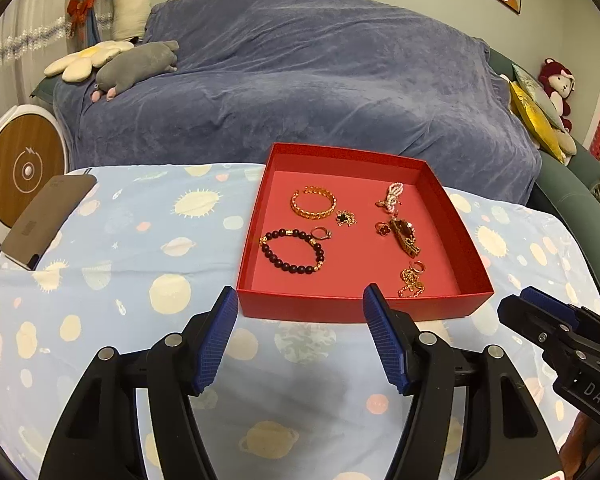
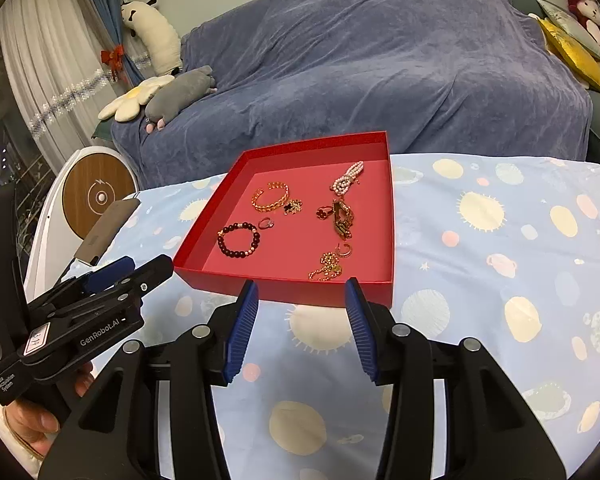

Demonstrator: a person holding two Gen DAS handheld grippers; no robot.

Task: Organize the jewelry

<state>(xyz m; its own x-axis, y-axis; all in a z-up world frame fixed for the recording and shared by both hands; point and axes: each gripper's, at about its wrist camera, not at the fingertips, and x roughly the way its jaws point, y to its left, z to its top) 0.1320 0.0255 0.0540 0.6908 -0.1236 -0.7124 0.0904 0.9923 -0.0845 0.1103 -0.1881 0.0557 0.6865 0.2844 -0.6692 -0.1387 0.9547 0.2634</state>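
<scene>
Every piece of jewelry lies inside the shallow red box (image 1: 466, 236) on the planet-print tabletop (image 1: 140, 240), and both claws sit on the near side of it, released and empty: the left claw (image 1: 300, 334) has its blue pads spread with only cloth between them, and the right claw (image 2: 302, 328) stands likewise parted, a little narrower, just short of the box's front wall. Judging by how things lie, the placing looks done or nearly so, and the step in hand is either a clean retreat or a reach back in to tidy. The pieces are light and close together: the gold cuff bracelet (image 1: 314, 203) has the small black clover charm (image 1: 345, 218) just beside it, the dark beaded bracelet (image 1: 293, 251) lies near a thin ring (image 1: 321, 233), the pearl piece (image 2: 348, 178) sits toward the far wall, and the tangled gold chain (image 2: 326, 267) lies nearest the front wall. To do this well, keep both claws above the front wall when crossing it, since a nudge could probably slide the cardboard across the cloth. If one piece needs moving, come down on it from above with the pads only slightly wider than it, and start with the chain, because it is the one most likely to snag a neighbour.
</scene>
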